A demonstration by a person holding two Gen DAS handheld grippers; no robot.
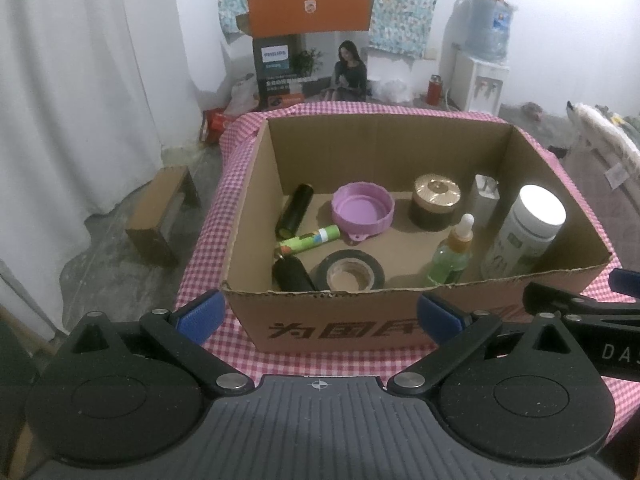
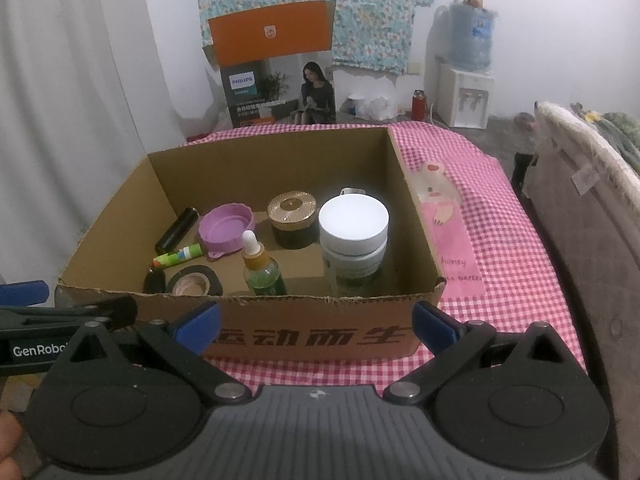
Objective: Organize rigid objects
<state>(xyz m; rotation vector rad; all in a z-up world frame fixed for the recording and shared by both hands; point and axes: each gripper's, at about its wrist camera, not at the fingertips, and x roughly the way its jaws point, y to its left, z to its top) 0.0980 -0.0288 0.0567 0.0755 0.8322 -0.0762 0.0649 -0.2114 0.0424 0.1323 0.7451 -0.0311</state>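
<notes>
Both grippers hover level, side by side before the box (image 1: 360,332), facing it. The left gripper (image 1: 320,316) and right gripper (image 2: 316,322) have fingers spread wide, holding nothing. The objects, including a white jar (image 2: 354,236) and dropper bottle (image 1: 452,256), sit inside the box.

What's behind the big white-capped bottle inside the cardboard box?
Behind the white-capped bottle stands a small white and clear item in the cardboard box's far corner; the bottle covers its lower part, so I can't identify it.

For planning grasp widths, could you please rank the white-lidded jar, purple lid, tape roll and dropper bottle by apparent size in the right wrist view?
1. white-lidded jar, though it is also near the camera
2. purple lid
3. tape roll and dropper bottle: too alike to rank
</notes>
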